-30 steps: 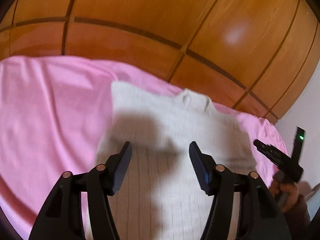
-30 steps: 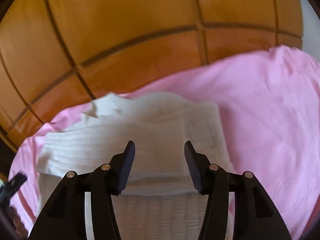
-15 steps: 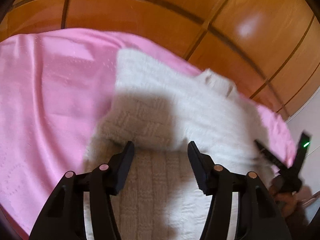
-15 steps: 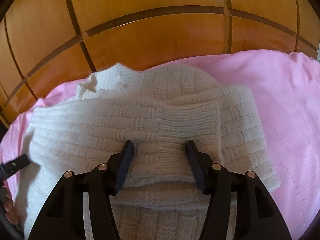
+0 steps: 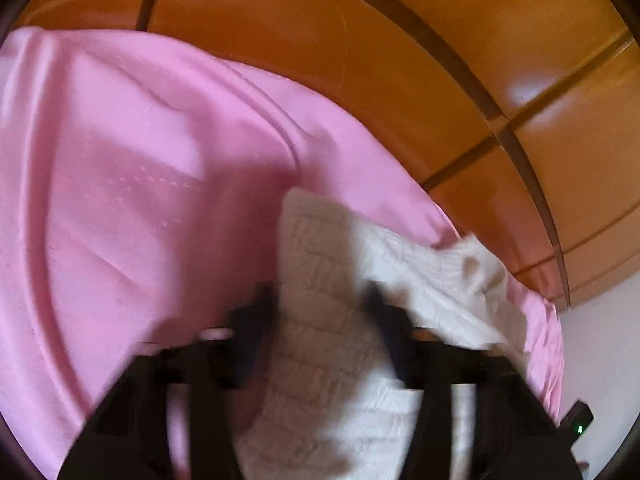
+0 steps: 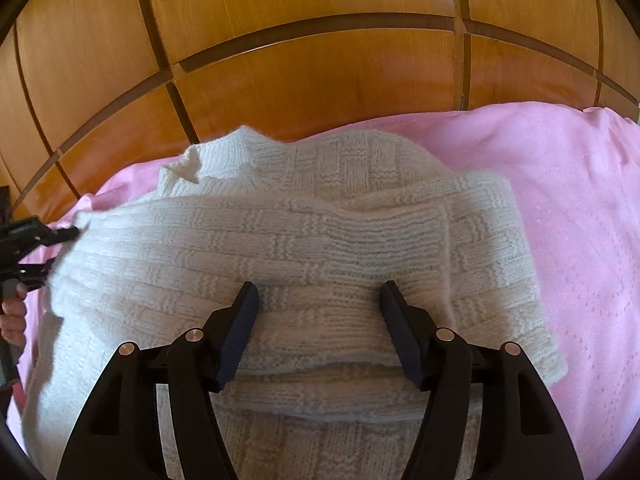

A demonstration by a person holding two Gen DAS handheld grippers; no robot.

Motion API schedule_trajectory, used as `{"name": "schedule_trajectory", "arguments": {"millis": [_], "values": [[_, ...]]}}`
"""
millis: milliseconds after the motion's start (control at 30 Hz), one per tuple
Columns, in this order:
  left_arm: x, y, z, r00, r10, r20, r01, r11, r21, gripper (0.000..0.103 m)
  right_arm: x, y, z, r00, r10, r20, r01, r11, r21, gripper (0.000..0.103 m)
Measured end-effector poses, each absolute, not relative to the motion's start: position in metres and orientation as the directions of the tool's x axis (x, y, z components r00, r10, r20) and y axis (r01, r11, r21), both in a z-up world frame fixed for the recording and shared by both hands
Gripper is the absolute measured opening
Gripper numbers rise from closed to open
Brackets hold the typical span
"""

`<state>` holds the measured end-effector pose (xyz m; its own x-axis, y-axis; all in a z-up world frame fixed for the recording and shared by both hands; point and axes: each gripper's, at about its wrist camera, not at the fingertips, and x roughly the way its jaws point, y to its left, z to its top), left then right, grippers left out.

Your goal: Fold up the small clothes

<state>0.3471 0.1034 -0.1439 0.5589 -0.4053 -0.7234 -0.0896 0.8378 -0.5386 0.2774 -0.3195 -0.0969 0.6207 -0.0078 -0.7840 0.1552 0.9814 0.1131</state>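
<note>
A white knitted sweater (image 6: 304, 264) lies on a pink sheet (image 6: 580, 240), close to the far edge of the bed, where wooden panelling (image 6: 320, 80) rises right behind it. Its collar (image 6: 208, 168) sits nearly at that edge, so there is little room beyond it. One sleeve (image 6: 280, 240) is folded across the chest. To the right of the sweater the sheet is bare and wide. In the left wrist view bare pink sheet (image 5: 140, 200) also spreads wide on the left, and the sweater's left edge (image 5: 288, 240) runs beside it.

The right gripper (image 6: 318, 300) hovers over the folded sleeve, its jaws opening with knit below and between them; its pads do not press on the cloth. The left gripper (image 5: 316, 300) is blurred in its own view; its jaws are closing, with the sweater's (image 5: 328, 360) left side between them, and whether they pinch the knit cannot be told. In the right wrist view the left gripper (image 6: 44, 252) shows at the sweater's left edge, held by a hand (image 6: 12, 312).

Compared with a second ago, the left gripper sits further toward the sweater's left edge and its view is rolled, so more sheet shows. The right gripper is lower and closer to the sleeve, its jaws wider.
</note>
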Motion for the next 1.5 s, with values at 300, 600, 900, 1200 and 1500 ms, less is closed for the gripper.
{"name": "schedule_trajectory", "arguments": {"millis": [300, 600, 900, 1200, 1500], "values": [[0.319, 0.067, -0.158, 0.668, -0.085, -0.74, -0.101, 0.974, -0.203, 0.022, 0.284, -0.307, -0.101, 0.61, -0.046, -0.791, 0.133, 0.99, 0.046, 0.072], [0.28, 0.064, -0.116, 0.678, 0.023, -0.735, -0.181, 0.974, -0.136, 0.059, 0.285, -0.309, -0.103, 0.611, -0.03, -0.791, 0.134, 0.989, 0.066, 0.072], [0.182, 0.061, -0.067, 0.754, 0.011, -0.656, -0.114, 0.987, -0.114, 0.078, 0.286, -0.304, -0.1, 0.598, -0.068, -0.799, 0.136, 0.99, 0.018, 0.078], [0.125, 0.064, -0.061, 0.761, -0.008, -0.649, -0.099, 0.987, -0.129, 0.08, 0.255, -0.298, -0.072, 0.567, -0.094, -0.818, 0.181, 0.983, 0.013, 0.094], [0.083, 0.071, -0.072, 0.737, -0.033, -0.675, -0.113, 0.979, -0.172, 0.08, 0.183, -0.304, -0.086, 0.474, -0.063, -0.878, 0.227, 0.972, 0.053, 0.094]]}}
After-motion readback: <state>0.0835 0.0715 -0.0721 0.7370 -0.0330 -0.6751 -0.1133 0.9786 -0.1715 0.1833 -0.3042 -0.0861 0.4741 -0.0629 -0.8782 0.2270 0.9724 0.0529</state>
